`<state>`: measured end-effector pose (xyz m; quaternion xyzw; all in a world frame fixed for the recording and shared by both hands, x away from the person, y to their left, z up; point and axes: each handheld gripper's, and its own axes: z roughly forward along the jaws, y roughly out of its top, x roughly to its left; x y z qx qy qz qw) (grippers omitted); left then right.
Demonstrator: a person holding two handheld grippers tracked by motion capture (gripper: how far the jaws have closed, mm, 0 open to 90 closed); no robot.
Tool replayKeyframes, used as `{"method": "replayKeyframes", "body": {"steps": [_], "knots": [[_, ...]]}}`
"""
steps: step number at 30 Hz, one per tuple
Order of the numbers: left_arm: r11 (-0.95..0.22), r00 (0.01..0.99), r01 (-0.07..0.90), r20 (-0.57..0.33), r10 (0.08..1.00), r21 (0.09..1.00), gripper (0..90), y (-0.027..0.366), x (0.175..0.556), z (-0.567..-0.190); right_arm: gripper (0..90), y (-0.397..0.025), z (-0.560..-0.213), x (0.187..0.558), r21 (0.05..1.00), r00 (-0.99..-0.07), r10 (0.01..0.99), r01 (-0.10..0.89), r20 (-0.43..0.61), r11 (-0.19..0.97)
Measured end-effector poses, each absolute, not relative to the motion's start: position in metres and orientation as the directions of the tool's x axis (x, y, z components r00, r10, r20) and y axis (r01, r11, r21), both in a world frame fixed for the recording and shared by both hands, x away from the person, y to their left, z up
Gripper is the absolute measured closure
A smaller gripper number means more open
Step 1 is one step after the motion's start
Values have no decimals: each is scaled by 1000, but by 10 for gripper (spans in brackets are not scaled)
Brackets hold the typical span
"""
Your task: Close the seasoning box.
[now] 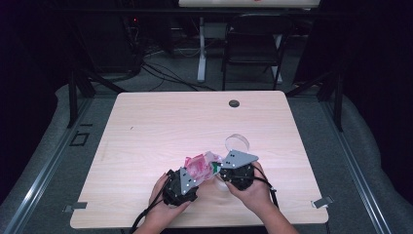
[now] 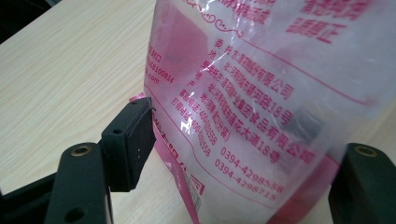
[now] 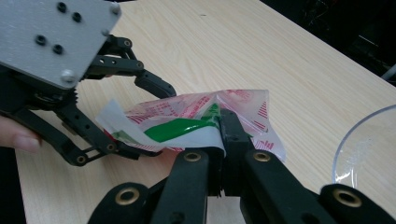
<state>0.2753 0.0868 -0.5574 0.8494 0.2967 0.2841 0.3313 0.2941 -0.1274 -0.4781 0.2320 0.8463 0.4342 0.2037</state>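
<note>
I am holding a crinkled pink-and-clear printed plastic food pouch (image 1: 199, 165) just above the pale wood-grain worktop (image 1: 160, 126), near its front edge, between the two grippers. The right gripper (image 3: 223, 140) is clamping its jaws tight on one edge of the pouch, pinching a white-and-green inner packet (image 3: 177, 130) there together with the film. The left gripper (image 2: 243, 154) is standing with its jaws wide apart, the pouch's lower part sitting between them; one jaw is touching the film's sealed edge, the other is clear of it, so I judge this side is not yet gripped.

As I read it, the work is roughly midway: the pouch is lifted and secured on one side, while closing on the other side and pulling it open or drawing out the packet are still ahead. A clear round plastic container (image 1: 236, 142) is waiting just beyond the right gripper.

The left gripper view is giving me the red printed text and the open gap between its jaws; the right gripper view is revealing the green-and-white packet and the tight pinch. The high view is placing both hands and the container on the worktop.
</note>
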Motion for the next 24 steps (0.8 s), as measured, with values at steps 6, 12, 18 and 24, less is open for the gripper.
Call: {"method": "replayKeyframes", "body": {"steps": [6,12,18,24], "knots": [[-600,667,320,275,692,733,320,91,269,-553,900,-125,-477,293,827,-812,563,206,-154,523],[-589,667,313,269,695,745,320,92,259,-549,900,-123,-477,292,827,-816,558,203,-154,524],[-564,673,304,246,698,768,320,96,248,-542,900,-123,-477,292,825,-817,556,201,-156,528],[-531,679,284,224,700,798,335,91,243,-529,900,-120,-477,291,826,-818,553,197,-158,528]]}}
